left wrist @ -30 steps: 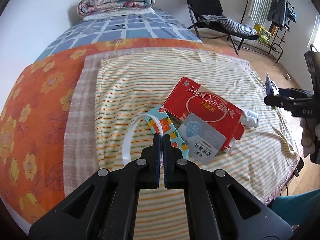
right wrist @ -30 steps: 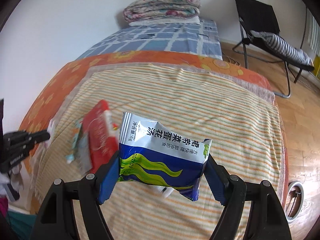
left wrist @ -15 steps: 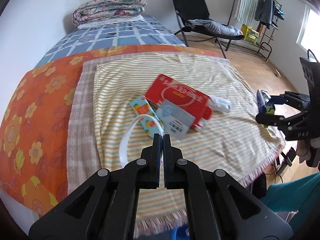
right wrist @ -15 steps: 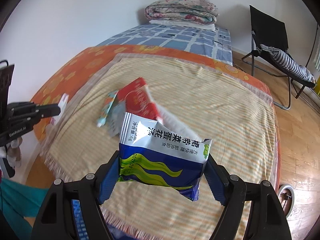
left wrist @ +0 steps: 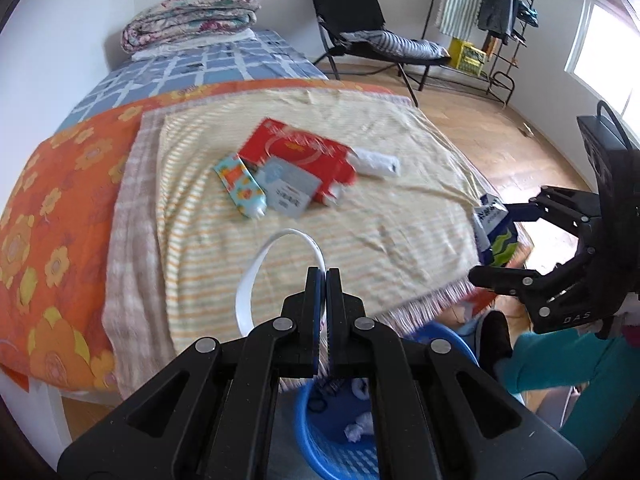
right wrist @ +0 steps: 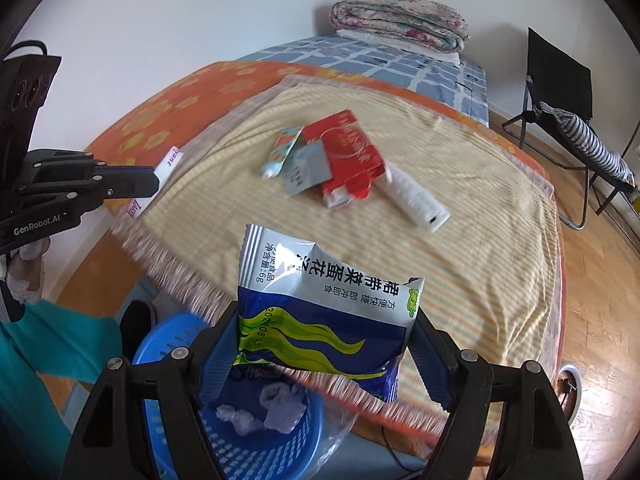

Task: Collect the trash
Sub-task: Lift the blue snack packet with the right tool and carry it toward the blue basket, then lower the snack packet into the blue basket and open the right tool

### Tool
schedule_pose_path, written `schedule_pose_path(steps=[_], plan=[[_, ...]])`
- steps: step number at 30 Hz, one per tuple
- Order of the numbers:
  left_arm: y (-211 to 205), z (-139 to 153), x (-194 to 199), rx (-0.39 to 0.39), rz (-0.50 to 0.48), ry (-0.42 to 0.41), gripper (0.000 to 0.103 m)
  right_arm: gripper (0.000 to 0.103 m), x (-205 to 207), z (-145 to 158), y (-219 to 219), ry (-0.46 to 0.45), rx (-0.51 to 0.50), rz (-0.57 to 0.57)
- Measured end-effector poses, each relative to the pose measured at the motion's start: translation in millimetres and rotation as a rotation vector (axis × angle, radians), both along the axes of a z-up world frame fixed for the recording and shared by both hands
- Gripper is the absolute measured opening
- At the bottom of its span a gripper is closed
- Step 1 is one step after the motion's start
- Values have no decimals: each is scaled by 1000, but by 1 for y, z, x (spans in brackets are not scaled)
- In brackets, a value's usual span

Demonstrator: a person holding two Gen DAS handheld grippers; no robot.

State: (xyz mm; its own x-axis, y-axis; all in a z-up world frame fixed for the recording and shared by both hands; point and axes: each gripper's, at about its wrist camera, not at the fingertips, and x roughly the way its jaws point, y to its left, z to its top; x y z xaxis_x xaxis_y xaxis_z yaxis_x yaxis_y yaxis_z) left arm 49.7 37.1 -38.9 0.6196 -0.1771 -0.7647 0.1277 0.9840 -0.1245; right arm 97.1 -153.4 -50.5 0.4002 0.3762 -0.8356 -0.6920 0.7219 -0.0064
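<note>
The packet (right wrist: pixel 320 312) is pinched in the right tool (right wrist: pixel 320 344) just above and beside the bin (right wrist: pixel 256 432), nearer than the left tool (left wrist: pixel 322 280), pressed shut on a strip (left wrist: pixel 256 272).

My left tongs (left wrist: pixel 323 276) are pinched tight on a curled white paper strip (left wrist: pixel 256 276), held above the near edge of the bed (left wrist: pixel 80 208). Just below them I see the blue plastic mesh basket (left wrist: pixel 320 436) on the floor with crumpled white scraps inside. On the yellow striped fringed cloth (left wrist: pixel 360 232) lie a red flattened carton (left wrist: pixel 300 152), a grey card-like packet (left wrist: pixel 288 192) overlapping its near edge, a teal fruit-print tube (left wrist: pixel 240 188) just left of that, and a white tube (left wrist: pixel 376 162) at the carton's right. My right tongs (left wrist: pixel 504 240) grip a blue, white and green snack pouch (left wrist: pixel 496 232) beyond the cloth's right corner.
</note>
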Motion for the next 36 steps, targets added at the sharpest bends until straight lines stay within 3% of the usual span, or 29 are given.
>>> schedule_pose_path(steps=[15, 23, 36], plan=[[-28, -48, -46, -20, -58, 107, 0, 82, -59, -53, 2, 71, -75, 59], [-38, -76, -60, -31, -80, 177, 0, 83, -73, -71, 0, 95, -96, 67], [-48, -97, -65, -28, -108, 233, 0, 85, -85, -97, 1, 139, -132, 80]])
